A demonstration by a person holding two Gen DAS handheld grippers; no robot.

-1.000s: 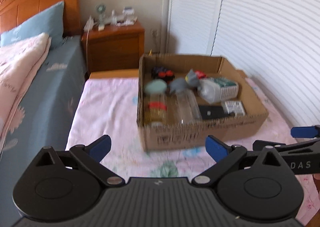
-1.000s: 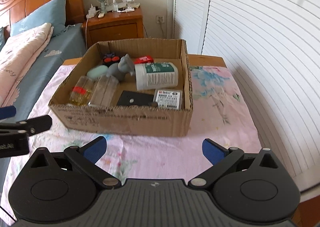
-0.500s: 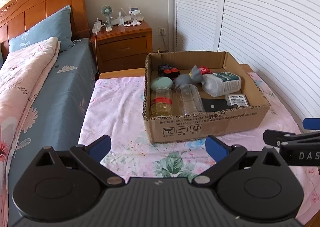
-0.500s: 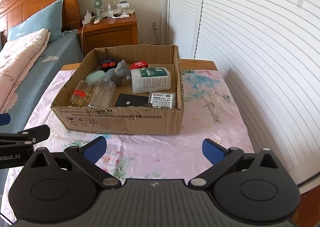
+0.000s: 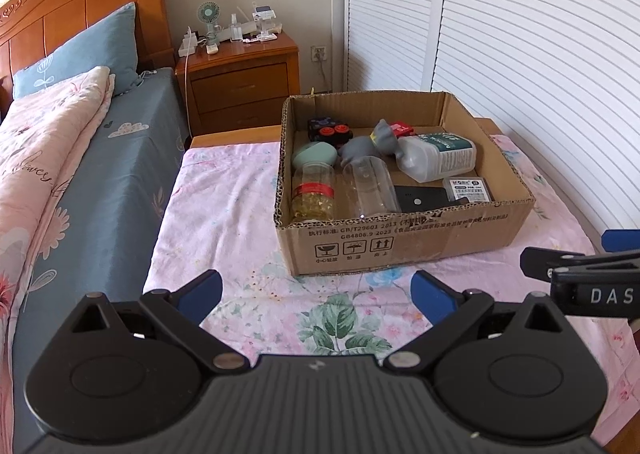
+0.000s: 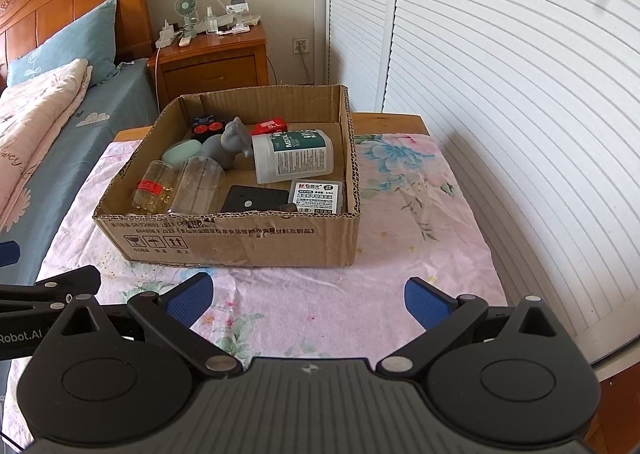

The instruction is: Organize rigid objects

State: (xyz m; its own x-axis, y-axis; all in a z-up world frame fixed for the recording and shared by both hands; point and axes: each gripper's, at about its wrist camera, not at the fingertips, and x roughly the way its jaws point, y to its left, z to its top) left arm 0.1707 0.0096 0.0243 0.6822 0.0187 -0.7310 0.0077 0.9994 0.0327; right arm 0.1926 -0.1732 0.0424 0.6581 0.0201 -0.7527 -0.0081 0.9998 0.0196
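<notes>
Left wrist view puts your left gripper (image 5: 316, 290) low over the pink floral cloth (image 5: 224, 189) that covers the surface, its jaws spread wide with nothing between the blue pads (image 5: 200, 290). Your right gripper (image 6: 308, 296) sits just beside it, also over the cloth, jaws equally spread and empty; part of it shows at the right edge of the left wrist view (image 5: 580, 274). Ahead of both grippers, apart from them, an open cardboard box (image 5: 400, 242) rests on the cloth and holds all the rigid objects. Along its near wall, from your left, lie a clear jar with a red band and yellow capsules (image 5: 313, 193), an empty clear jar (image 5: 370, 185) on its side touching the first, a flat black device (image 5: 424, 197), and a small white labelled case (image 5: 469, 189) in the near right corner. Behind these sit a mint-green oval case (image 5: 314, 153), a grey toy animal (image 5: 372, 141), and a white bottle with a green label (image 5: 438, 155) lying on its side, its neck pointing toward the grey toy. At the far wall you have a black block with red buttons (image 5: 328, 129) in the left corner and a small red box (image 5: 401, 129) near the middle. To your left of the surface runs a bed (image 5: 100, 181) with a blue sheet, and a wooden nightstand (image 5: 240, 81) stands beyond the box, with a small fan (image 5: 209, 15) on top. White louvered doors (image 5: 520, 53) fill the right side.
</notes>
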